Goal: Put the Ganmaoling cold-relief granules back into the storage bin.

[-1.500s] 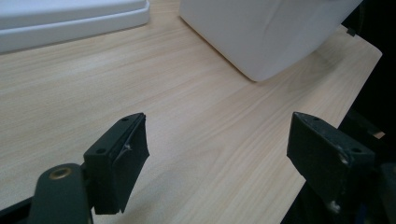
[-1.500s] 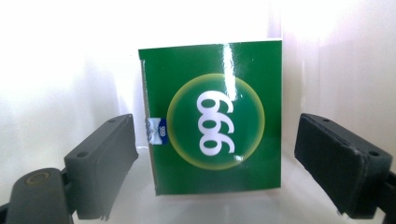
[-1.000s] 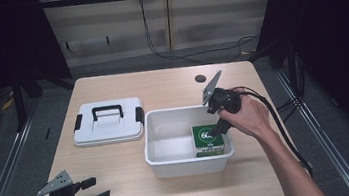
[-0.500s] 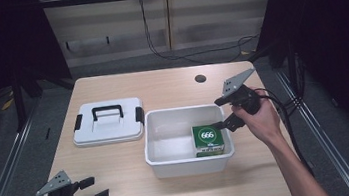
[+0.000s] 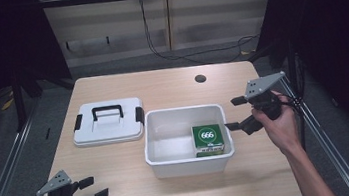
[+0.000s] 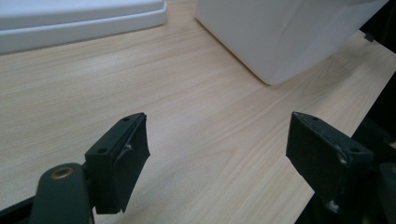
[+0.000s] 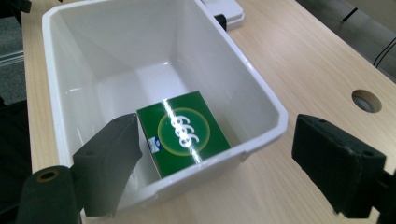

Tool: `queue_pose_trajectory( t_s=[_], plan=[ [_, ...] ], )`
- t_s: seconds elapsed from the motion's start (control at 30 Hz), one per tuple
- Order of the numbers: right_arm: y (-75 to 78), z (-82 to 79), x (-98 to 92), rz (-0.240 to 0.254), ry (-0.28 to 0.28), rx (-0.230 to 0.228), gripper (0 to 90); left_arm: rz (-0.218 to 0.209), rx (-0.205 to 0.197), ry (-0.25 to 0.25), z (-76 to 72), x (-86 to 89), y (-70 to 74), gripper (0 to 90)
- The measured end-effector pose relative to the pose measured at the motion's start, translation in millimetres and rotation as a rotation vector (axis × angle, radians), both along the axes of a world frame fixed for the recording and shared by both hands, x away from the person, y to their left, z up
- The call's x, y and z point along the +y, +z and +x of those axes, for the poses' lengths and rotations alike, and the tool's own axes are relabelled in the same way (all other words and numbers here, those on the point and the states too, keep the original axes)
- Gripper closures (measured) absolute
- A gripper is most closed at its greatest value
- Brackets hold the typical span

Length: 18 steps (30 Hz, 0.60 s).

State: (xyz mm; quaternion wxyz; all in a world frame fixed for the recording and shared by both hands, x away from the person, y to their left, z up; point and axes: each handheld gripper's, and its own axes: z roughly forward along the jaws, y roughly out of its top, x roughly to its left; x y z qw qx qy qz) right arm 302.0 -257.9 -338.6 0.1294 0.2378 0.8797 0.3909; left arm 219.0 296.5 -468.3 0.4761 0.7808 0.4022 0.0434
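Inside smooth white plastic tub (image 5: 155, 145), glossy green box (image 5: 207, 138).

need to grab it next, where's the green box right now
In the high view the green box lies inside the white bin, against its right wall, just left of the right gripper.

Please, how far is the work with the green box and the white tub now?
Done: the green box lies inside the white tub. In hand: nothing; the right gripper is beside the tub, jaws open. Left, probably: the lid lies on the table, near the left gripper, also open.
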Motion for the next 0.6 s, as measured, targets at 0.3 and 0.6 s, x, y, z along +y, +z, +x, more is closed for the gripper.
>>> queue_pose_trajectory(
  t_s=[0.3, 0.6],
  plan=[
    [-18.1, -22.3, -22.7, 0.061, -0.089, -0.016, 14.5, -0.002, -0.004, 0.006, 0.1, 0.6, 0.3, 20.9],
    [-40.2, -48.3, -43.5, 0.092, -0.174, -0.028, 14.4, -0.002, -0.006, 0.019, 0.1, 1.2, 0.1, 20.7]
  ],
)
